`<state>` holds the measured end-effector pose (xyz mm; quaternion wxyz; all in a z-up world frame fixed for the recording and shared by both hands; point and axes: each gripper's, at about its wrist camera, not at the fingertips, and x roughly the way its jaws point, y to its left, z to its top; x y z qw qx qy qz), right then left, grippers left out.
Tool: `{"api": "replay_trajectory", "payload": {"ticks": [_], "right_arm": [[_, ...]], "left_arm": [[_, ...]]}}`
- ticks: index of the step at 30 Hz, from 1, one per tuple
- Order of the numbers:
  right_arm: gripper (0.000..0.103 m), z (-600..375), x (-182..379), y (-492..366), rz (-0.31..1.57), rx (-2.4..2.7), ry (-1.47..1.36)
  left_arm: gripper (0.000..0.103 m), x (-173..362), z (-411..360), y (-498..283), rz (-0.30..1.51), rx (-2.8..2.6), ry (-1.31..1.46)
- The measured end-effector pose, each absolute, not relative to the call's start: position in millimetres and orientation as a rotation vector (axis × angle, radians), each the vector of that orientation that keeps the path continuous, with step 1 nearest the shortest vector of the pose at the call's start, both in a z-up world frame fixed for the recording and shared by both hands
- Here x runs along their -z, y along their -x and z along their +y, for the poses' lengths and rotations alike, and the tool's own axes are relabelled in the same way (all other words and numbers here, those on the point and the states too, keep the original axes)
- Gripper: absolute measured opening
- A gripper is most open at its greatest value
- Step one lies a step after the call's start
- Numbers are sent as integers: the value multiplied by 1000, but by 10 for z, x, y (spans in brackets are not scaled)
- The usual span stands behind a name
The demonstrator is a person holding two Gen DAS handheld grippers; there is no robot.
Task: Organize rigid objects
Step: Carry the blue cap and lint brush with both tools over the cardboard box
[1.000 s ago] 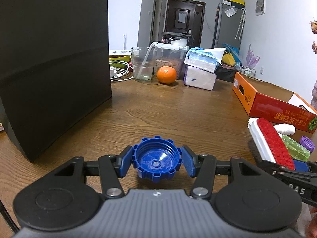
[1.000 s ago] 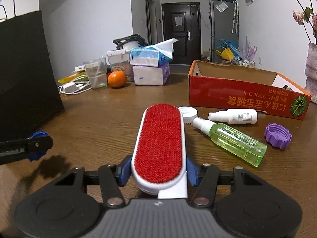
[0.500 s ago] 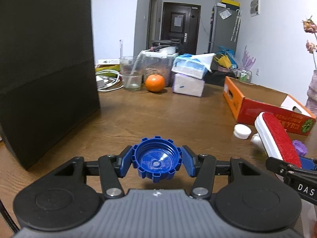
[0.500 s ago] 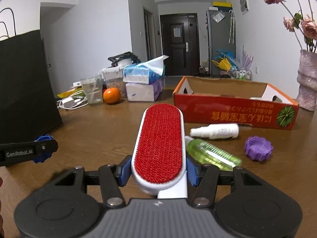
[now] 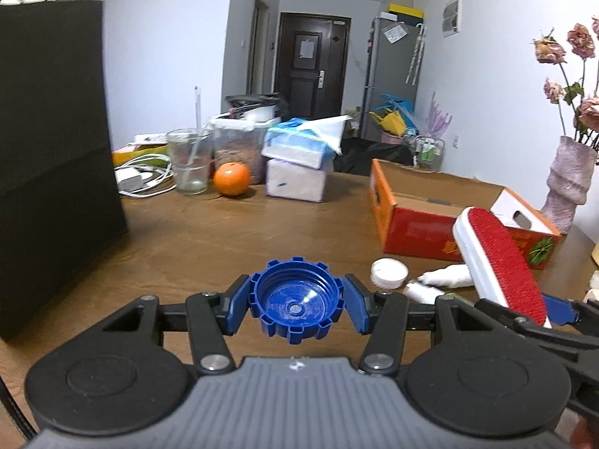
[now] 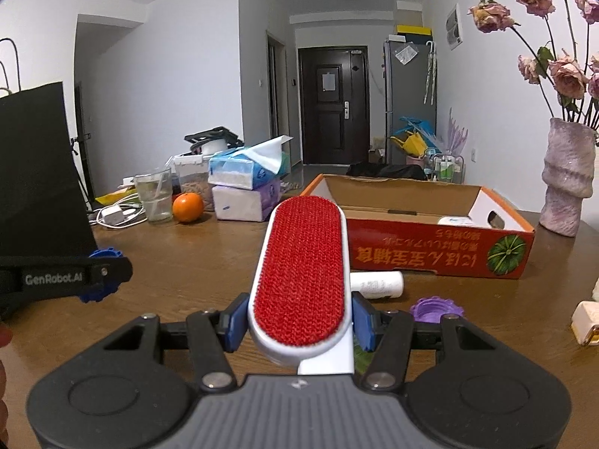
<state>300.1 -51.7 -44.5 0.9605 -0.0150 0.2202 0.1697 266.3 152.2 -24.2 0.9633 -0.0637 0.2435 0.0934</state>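
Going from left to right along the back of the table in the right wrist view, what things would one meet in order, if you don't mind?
Black bag → glass → orange → tissue packs → red cardboard box → vase.

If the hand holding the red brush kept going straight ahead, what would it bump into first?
Probably the front wall of the open red cardboard box, straight beyond the red-and-white lint brush in the right tool; depth is unclear.
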Motion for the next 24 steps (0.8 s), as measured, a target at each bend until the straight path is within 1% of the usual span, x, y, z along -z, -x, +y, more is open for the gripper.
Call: {"api": "replay_trajectory", "payload": {"ticks": [24], "right_arm": [[55, -1123, 260, -3500, 403, -285, -56]], "left_arm": [[54, 82, 851, -3367, 485, -132, 119]]}}
